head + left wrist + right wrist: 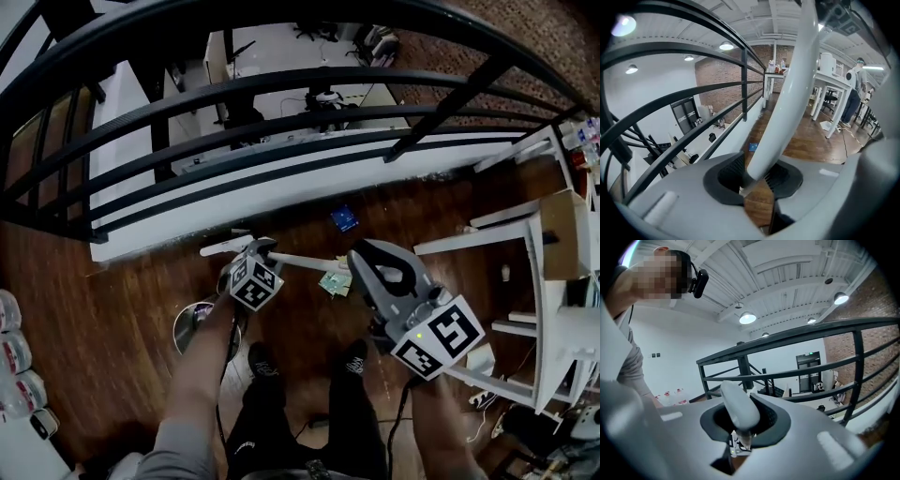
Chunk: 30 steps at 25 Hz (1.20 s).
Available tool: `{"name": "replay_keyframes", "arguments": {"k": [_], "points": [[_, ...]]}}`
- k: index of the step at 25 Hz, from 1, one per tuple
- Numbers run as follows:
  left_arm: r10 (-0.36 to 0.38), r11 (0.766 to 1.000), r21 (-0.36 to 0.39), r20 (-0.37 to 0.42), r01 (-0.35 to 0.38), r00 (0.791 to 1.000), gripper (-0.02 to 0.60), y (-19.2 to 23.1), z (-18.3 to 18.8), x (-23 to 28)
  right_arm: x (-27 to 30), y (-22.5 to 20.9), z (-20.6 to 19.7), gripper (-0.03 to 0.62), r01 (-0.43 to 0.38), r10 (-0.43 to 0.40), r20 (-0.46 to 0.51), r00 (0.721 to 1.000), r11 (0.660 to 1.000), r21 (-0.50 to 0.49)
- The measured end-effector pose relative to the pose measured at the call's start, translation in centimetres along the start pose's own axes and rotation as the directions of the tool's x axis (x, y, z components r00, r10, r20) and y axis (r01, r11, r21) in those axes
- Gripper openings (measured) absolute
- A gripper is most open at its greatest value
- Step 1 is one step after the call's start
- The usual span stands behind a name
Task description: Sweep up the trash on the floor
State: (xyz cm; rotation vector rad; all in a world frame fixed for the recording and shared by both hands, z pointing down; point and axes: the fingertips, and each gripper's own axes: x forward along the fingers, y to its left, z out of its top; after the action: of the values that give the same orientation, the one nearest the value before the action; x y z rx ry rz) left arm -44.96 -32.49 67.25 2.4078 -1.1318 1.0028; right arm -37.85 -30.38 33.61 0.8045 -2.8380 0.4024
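Note:
A long white broom handle [305, 262] crosses in front of me above the wooden floor. My left gripper [257, 253] is shut on its shaft; in the left gripper view the handle [785, 101] rises from between the dark pads [724, 180]. My right gripper [358, 264] is at the handle's right end. In the right gripper view it is shut on a rounded white handle tip [739, 411]. Trash lies on the floor ahead: a blue piece [344, 217] near the railing base, which also shows in the left gripper view [753, 147], and a crumpled greenish paper [334, 283] under the handle.
A black railing [281, 103] over a white ledge bounds the floor in front. A white table frame [544, 281] stands close at the right. A round grey object [190, 323] lies by my left foot. Cans [11, 356] line the left edge. A person [855, 79] stands far off by white tables.

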Motion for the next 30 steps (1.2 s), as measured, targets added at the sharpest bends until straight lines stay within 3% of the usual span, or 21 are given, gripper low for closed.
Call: {"name": "replay_keyframes", "arguments": {"k": [9, 20, 24, 30], "points": [[-0.161, 0.982, 0.093, -0.047, 0.165, 0.986, 0.112, -11.7, 7.8, 8.6, -13.1, -10.2, -1.8, 0.04, 0.158, -0.161, 0.022, 0.987, 0.984, 0.081], [-0.245, 0.948, 0.189, -0.087, 0.257, 0.966, 0.109, -26.8, 16.0, 16.9, -29.7, -20.0, -4.0, 0.04, 0.263, -0.271, 0.034, 0.962, 0.955, 0.139], [-0.227, 0.931, 0.267, -0.108, 0.248, 0.968, 0.103, -28.0, 19.9, 16.9, -33.8, -22.1, -2.1, 0.04, 0.262, -0.284, 0.112, 0.952, 0.949, 0.176], [-0.241, 0.896, 0.372, -0.049, 0.242, 0.969, 0.103, -26.3, 25.9, 19.2, -34.7, -23.3, 0.6, 0.041, 0.339, -0.358, 0.171, 0.918, 0.932, 0.131]]}}
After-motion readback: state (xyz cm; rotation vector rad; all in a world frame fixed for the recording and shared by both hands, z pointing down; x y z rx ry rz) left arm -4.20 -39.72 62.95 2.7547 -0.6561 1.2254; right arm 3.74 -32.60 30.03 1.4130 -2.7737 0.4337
